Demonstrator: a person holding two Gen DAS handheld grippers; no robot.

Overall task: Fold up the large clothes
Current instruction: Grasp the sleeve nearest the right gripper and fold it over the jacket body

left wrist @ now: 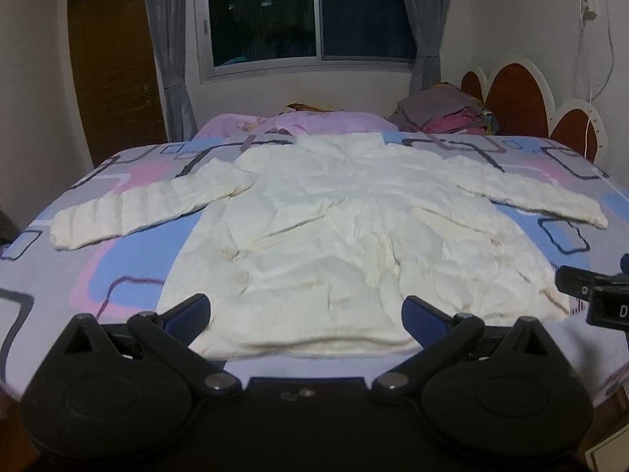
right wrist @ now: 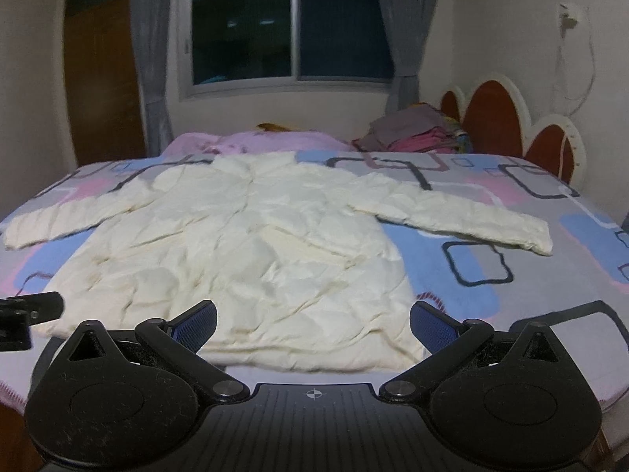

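Note:
A cream padded jacket (left wrist: 334,228) lies flat on the bed, both sleeves spread out to the sides, hem toward me. It also shows in the right wrist view (right wrist: 251,244). My left gripper (left wrist: 306,314) is open and empty, hovering over the hem. My right gripper (right wrist: 312,322) is open and empty, also over the hem, toward the jacket's right side. Part of the right gripper (left wrist: 593,291) shows at the right edge of the left wrist view, and part of the left gripper (right wrist: 27,310) shows at the left edge of the right wrist view.
The bed (left wrist: 129,259) has a blue, pink and grey patterned sheet. A pink blanket (left wrist: 306,122) and a pile of folded clothes (left wrist: 444,114) lie at the far side. A red and white headboard (left wrist: 519,98) stands at the right. A window and a brown door are behind.

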